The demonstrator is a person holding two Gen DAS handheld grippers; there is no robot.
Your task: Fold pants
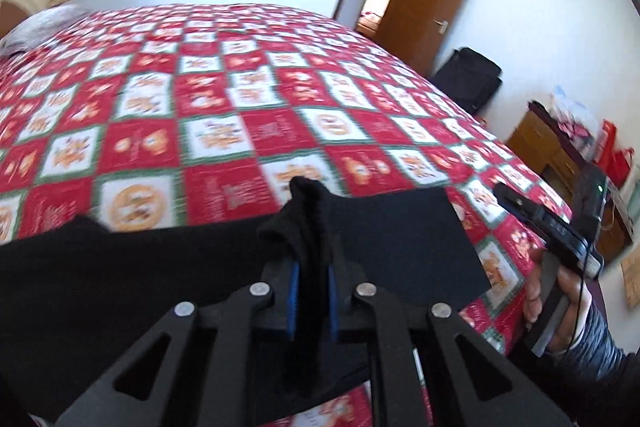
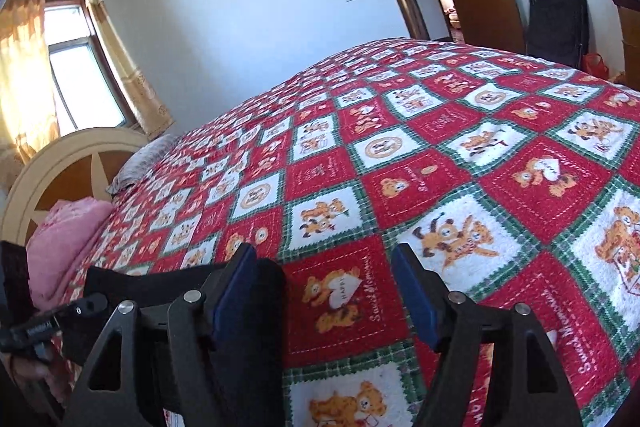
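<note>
The black pants [image 1: 132,279] lie along the near edge of the bed, spread to the left and right in the left wrist view. My left gripper [image 1: 313,267] is shut on a bunched fold of the pants, and cloth sticks up between its blue pads. My right gripper [image 2: 324,283] is open and empty over the bedspread. The pants [image 2: 256,291] lie just left of it, against its left finger [image 2: 236,287]. The right gripper also shows in the left wrist view [image 1: 516,205], held in a hand at the right.
A red, white and green checked bedspread [image 2: 460,163] covers the bed. A pink blanket [image 2: 60,239] and a grey pillow [image 2: 140,163] lie by the headboard. An open wooden door [image 1: 432,7], a black bag [image 1: 468,79] and a wooden cabinet [image 1: 544,143] stand to the right.
</note>
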